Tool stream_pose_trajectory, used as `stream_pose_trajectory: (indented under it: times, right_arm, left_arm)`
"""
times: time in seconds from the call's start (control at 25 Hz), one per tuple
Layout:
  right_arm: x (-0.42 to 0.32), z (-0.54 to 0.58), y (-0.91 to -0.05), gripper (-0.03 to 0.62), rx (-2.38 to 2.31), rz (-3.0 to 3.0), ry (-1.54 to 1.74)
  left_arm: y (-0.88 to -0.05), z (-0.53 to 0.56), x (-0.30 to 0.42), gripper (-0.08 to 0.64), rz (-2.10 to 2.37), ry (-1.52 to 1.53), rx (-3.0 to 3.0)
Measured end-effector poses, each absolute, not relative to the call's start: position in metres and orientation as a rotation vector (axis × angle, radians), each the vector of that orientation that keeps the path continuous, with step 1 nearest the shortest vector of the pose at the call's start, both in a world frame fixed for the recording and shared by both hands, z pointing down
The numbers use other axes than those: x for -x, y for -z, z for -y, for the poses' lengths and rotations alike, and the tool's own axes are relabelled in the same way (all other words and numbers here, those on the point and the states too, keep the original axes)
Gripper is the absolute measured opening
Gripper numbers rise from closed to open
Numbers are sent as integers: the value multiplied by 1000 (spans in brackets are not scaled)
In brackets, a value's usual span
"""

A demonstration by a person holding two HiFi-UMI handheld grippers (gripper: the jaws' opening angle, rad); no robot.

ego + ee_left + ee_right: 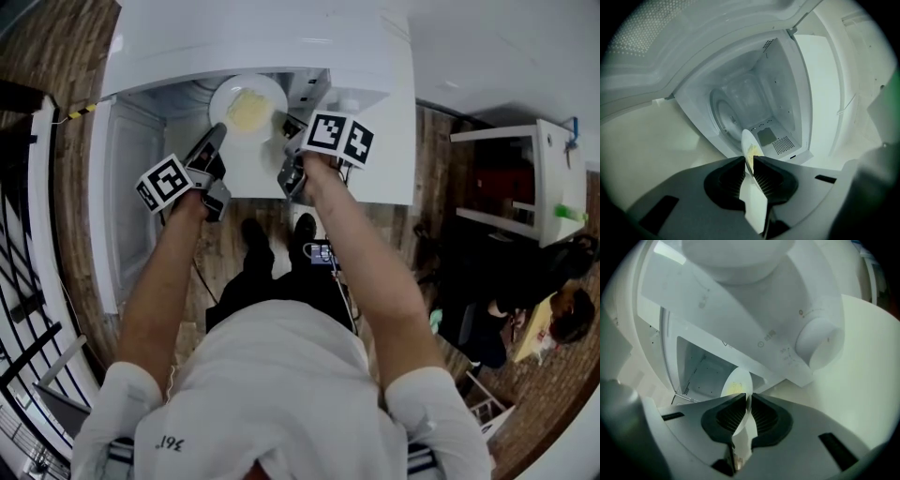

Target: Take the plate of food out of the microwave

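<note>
A white plate with pale yellow food sits at the mouth of the open white microwave. My left gripper is shut on the plate's left rim and my right gripper on its right rim. In the left gripper view the plate runs edge-on between the dark ribbed pads of the left gripper, with the bare microwave cavity behind. In the right gripper view the plate is pinched by the right gripper, below the microwave's round knob.
The microwave door hangs open at the left. A white table stands to the right, with a person seated near it. A black railing runs along the left over the wood floor.
</note>
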State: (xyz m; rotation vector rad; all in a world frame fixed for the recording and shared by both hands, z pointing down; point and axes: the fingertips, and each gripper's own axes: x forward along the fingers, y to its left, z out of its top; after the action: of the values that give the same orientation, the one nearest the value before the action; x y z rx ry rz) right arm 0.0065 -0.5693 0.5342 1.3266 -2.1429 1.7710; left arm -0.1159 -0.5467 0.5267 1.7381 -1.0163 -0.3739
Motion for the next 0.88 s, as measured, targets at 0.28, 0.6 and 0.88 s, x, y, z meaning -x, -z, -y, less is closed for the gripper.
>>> stream_pose_trajectory:
  times: [0.28, 0.6, 0.88]
  right_arm:
    - [-19, 544, -520, 40, -1303, 2164, -1773]
    - [-34, 523, -501, 40, -1300, 2180, -1783]
    - [-44, 507, -483, 40, -1298, 2200, -1804]
  left_arm:
    - [-510, 518, 102, 60, 988, 355, -1763]
    - [-492, 497, 91, 60, 987, 324, -1782]
    - [-476, 482, 87, 60, 996, 297, -1781]
